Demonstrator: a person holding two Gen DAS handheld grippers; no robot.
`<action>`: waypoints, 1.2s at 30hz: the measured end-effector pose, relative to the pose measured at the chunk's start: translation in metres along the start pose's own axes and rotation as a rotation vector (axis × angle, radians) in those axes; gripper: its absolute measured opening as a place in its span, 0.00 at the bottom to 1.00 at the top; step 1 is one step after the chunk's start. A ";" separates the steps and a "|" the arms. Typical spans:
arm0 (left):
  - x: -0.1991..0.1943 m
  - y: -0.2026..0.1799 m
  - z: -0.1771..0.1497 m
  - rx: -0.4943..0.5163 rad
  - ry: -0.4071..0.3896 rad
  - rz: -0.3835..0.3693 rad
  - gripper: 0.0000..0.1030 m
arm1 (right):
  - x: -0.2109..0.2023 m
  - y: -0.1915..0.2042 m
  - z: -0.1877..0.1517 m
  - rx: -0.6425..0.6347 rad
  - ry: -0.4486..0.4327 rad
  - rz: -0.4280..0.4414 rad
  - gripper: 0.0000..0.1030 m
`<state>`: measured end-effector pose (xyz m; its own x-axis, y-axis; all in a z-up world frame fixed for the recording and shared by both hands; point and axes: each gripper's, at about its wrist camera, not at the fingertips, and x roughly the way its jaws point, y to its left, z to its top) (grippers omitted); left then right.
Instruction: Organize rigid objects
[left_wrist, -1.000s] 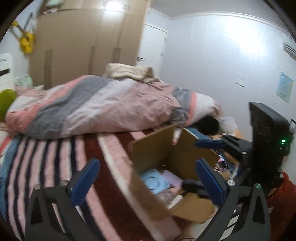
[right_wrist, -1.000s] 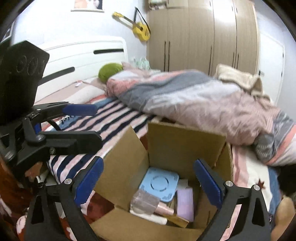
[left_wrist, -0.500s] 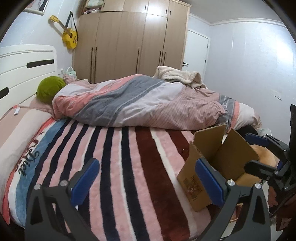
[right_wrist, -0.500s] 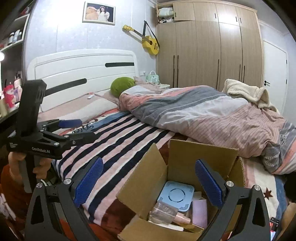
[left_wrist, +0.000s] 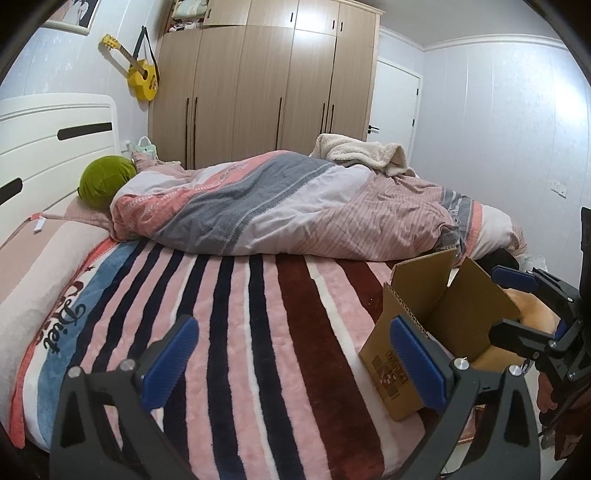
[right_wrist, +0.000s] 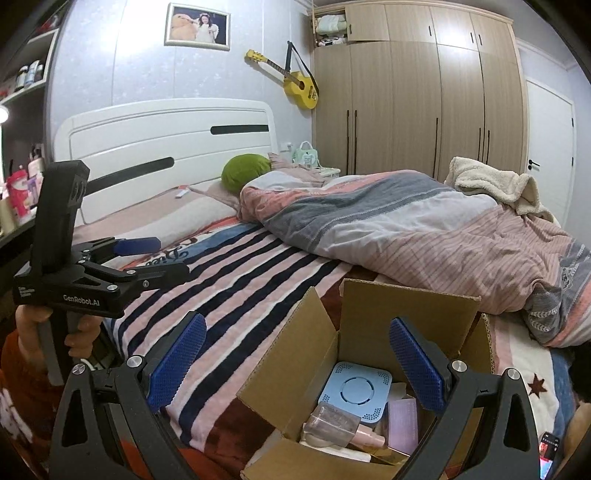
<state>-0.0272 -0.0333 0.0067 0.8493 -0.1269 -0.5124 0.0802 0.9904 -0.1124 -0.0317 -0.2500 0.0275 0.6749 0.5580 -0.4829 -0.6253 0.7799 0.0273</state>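
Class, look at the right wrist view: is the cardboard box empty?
No, the cardboard box holds a blue square device, a pink bottle and other items.

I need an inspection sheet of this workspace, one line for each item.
Surface: striped blanket on the bed, bunched quilt behind.
Job's things: open cardboard box holding a blue square device, a bottle and a pink pack.
Clutter: green cushion, cream throw.
Grippers: left gripper open, empty; right gripper open, empty, above the box.
Cables: nothing seen.
Surroundings: wardrobe, yellow guitar, headboard.
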 end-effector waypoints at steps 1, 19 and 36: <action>0.000 0.000 0.001 0.000 0.000 0.001 1.00 | 0.000 0.000 0.000 0.000 -0.001 -0.002 0.97; -0.001 -0.002 0.002 0.006 -0.003 0.006 1.00 | -0.001 0.001 -0.002 0.005 -0.003 -0.011 0.97; 0.002 0.001 0.007 0.018 -0.013 0.012 1.00 | 0.000 -0.007 0.001 0.020 0.000 -0.012 0.97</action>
<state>-0.0215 -0.0326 0.0119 0.8569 -0.1146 -0.5025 0.0794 0.9927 -0.0910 -0.0271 -0.2551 0.0279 0.6824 0.5488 -0.4829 -0.6095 0.7919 0.0386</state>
